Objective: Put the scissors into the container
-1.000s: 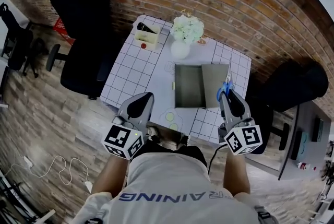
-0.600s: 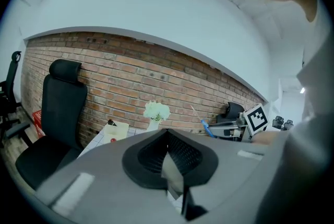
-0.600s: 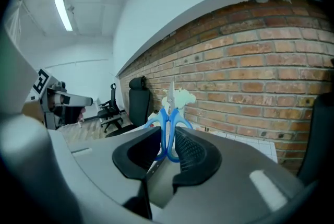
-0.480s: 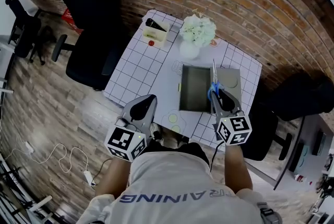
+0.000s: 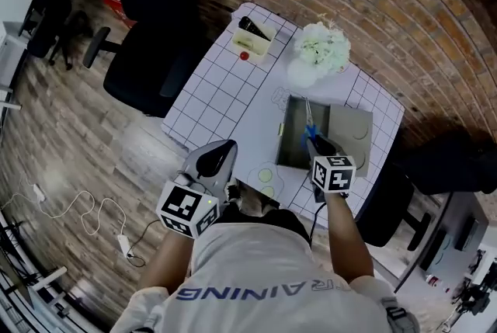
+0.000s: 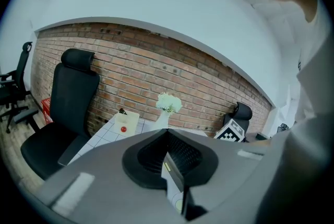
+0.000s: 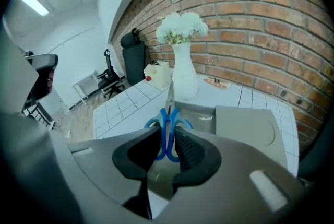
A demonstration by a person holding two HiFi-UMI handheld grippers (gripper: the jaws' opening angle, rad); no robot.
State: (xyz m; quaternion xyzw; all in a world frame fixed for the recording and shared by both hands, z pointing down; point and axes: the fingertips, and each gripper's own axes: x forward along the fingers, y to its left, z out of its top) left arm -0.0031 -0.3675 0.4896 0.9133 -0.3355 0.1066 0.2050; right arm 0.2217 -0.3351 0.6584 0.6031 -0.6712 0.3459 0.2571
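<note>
Scissors (image 7: 168, 113) clamped in right tongs (image 7: 168, 139) — blades over the container (image 5: 291, 135).

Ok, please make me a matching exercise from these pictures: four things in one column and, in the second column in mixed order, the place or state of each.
Column one
1. scissors
2. vase
3. left gripper
4. small tray

Column two
a. at the far left corner of the table
b. jaws together, nothing between them
c. clamped by the blue handles in the right gripper, over the open container
d. stands just beyond the container and holds white flowers

Pairs: 1-c, 2-d, 3-b, 4-a
</note>
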